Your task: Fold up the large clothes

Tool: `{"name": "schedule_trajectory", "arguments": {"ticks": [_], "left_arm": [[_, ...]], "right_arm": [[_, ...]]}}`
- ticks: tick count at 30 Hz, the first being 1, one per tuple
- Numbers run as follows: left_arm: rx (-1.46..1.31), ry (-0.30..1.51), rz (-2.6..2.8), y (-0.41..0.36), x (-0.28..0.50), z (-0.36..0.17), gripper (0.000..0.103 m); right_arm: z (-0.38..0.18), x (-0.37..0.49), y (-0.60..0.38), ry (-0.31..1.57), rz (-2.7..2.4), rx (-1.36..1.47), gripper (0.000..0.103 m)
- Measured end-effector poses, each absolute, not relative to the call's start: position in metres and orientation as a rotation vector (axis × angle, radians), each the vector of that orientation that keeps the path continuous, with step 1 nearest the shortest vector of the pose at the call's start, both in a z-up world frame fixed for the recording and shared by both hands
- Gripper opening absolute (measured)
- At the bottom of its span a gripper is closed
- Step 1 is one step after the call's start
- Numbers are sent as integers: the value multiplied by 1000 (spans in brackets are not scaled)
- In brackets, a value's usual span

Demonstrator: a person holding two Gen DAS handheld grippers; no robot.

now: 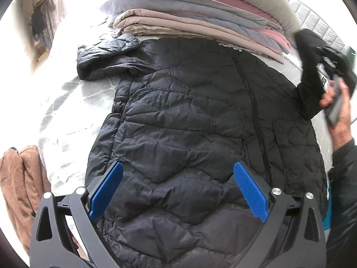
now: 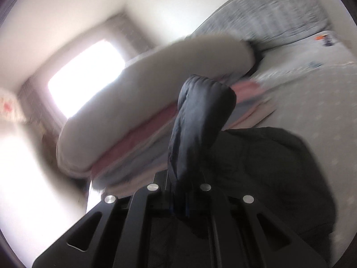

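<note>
Black quilted nylon fills most of what my left gripper (image 1: 177, 186) sees: the puffer jacket (image 1: 189, 122) lies spread flat on the pale bed (image 1: 64, 120), its hem end directly beneath and between my blue pads (image 1: 251, 191), which stand wide apart and hold nothing. One sleeve (image 1: 104, 58) lies stretched out to the side near the far end, and the zipper runs down the front toward me. Beyond the collar, touching the jacket's top edge, sits a stack of folded blankets (image 1: 200, 20) in beige, grey and pink. A brown garment (image 1: 20, 183) hangs off the bed's near corner.

My right gripper (image 2: 178, 203) is clamped together on the other sleeve (image 2: 198, 120), lifted off the bed so the puffy cuff end stands up above the fingers. That view is motion-blurred, with the jacket's body dark below it. From the left view, my right hand (image 1: 337, 114) is raised beside the jacket's edge.
</note>
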State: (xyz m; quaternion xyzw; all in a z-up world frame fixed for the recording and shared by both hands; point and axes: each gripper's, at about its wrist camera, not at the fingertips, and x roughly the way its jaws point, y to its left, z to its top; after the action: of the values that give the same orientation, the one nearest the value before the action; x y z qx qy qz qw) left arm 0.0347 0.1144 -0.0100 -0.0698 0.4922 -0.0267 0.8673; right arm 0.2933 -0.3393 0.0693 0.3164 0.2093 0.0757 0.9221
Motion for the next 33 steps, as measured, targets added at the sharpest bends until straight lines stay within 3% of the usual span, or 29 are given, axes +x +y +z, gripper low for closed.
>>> {"name": "schedule_trajectory", "arguments": {"ticks": [6,8,10,13,18,22,26,33], "left_arm": [[-168,1029,-64,123,32,-7,96],[-176,1027,-67,125,31,-6,96],[-178,1025,-69,127,30,-6,96],[-181,1024,-72,128,29,-5,96],[-193,1027,-76,131,29,-5,96],[-187,1024,-72,130,28,-5,96],[-179,1032,-60,130,30,-9,96],[-247,1029,-66,157,37,-9,96]], "right_arm": [[11,330,-248,613,274,558,8],[-18,345,-224,718,302,543,16],[-38,353,-211,802,316,537,48],[-48,357,-193,874,336,509,55],[-17,331,-211,751,418,471,62],[-14,323,-241,709,306,520,78],[-65,350,-251,948,222,585,78],[-28,307,-234,879,361,591,78]]}}
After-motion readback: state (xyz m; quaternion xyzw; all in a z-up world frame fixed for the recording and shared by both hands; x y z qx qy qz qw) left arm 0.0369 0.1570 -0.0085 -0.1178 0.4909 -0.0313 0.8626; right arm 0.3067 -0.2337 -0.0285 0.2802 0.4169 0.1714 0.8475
